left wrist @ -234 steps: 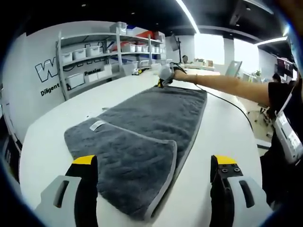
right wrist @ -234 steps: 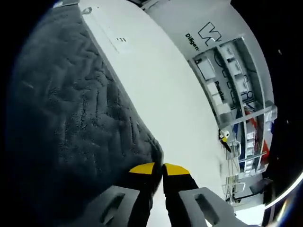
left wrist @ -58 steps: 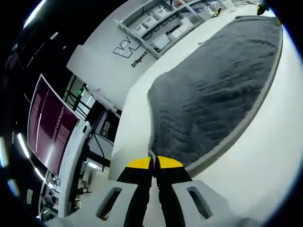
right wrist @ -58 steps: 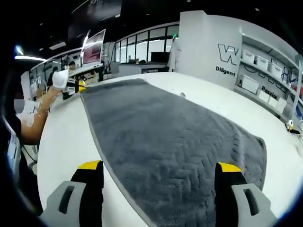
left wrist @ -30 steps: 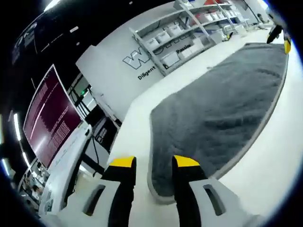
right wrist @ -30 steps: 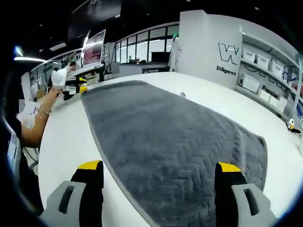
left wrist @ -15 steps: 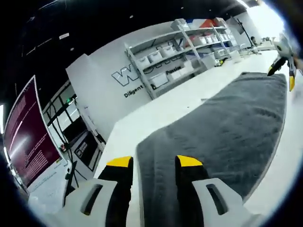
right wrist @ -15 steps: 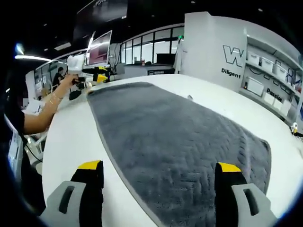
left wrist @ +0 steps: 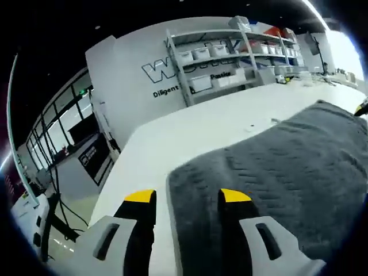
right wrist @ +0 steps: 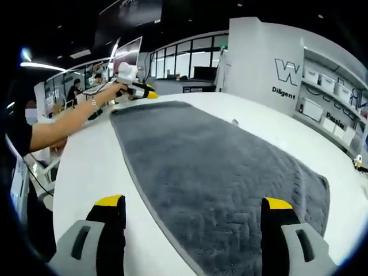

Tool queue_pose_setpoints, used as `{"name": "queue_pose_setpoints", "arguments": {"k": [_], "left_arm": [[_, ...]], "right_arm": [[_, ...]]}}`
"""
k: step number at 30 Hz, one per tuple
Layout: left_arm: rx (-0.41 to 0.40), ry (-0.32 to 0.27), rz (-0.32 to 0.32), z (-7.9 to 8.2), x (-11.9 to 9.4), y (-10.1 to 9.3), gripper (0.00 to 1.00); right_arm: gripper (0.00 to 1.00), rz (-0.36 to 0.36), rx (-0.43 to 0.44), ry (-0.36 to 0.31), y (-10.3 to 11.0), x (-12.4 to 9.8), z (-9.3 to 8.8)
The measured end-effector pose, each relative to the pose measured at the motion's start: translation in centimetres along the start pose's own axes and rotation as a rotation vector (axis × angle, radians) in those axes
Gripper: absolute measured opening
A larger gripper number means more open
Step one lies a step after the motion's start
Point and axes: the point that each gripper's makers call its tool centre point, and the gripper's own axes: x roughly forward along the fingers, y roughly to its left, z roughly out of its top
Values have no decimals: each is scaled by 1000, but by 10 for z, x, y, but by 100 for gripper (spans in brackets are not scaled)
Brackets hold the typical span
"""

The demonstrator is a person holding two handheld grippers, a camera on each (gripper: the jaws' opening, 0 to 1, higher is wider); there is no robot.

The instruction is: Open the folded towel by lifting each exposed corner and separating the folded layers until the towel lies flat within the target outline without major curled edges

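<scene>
Grey towel (right wrist: 218,184): lies spread in a single layer on the white table (right wrist: 86,172), herringbone pile up, pale hem along its long edge. No folded flap shows, unlike 7.8 s ago, when one end was doubled over.

Left gripper (left wrist: 187,198): jaws parted narrowly, holding nothing. They were pinched on the towel's end hem 1.9 s ago and have since let go and lifted. In the left gripper view the near corner of the towel (left wrist: 270,184) sits between and behind the yellow tips, running off toward 3 o'clock. In the right gripper view this gripper (right wrist: 141,91) hangs above the towel's far corner at 11 o'clock, higher than 1.0 s ago.

Right gripper (right wrist: 194,204): jaws spread wide, empty, unchanged over the last 1.9 s, straddling the towel's near edge.

Edges and room: bare tabletop borders the towel toward 9 o'clock and 1 o'clock in the right gripper view.

Containers: wall shelving (left wrist: 230,57) at 1 o'clock in the left gripper view carries white storage bins (left wrist: 201,53); contents cannot be told.
</scene>
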Motion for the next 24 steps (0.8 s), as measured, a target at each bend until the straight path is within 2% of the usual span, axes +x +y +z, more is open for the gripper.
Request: {"name": "queue_pose_setpoints", "arguments": {"k": [5,9,10,11,17,19,21,24], "left_arm": [[-3,4,8,0,26,8,32],[7,83,9,-17,44,11,29],[14,117,5,-26,48,11,26],[18,127,11,-30,50,12,24],[-4,137,-6,-39,54,14,7],[22,142,-10,-40,55,13,2],[84,148,22,-41,55,18,1],[83,144,26,-42,56,20,1]], "right_arm": [[99,12,-14,5,5,2,0],[99,13,-19,4,6,2,0],[99,13,-19,4,6,2,0],[99,13,-18,2,6,1,1],[99,13,-24,2,7,2,1],[99,17,-26,4,8,2,0],[99,19,-25,4,9,2,0],[99,17,-25,5,8,2,0]]}}
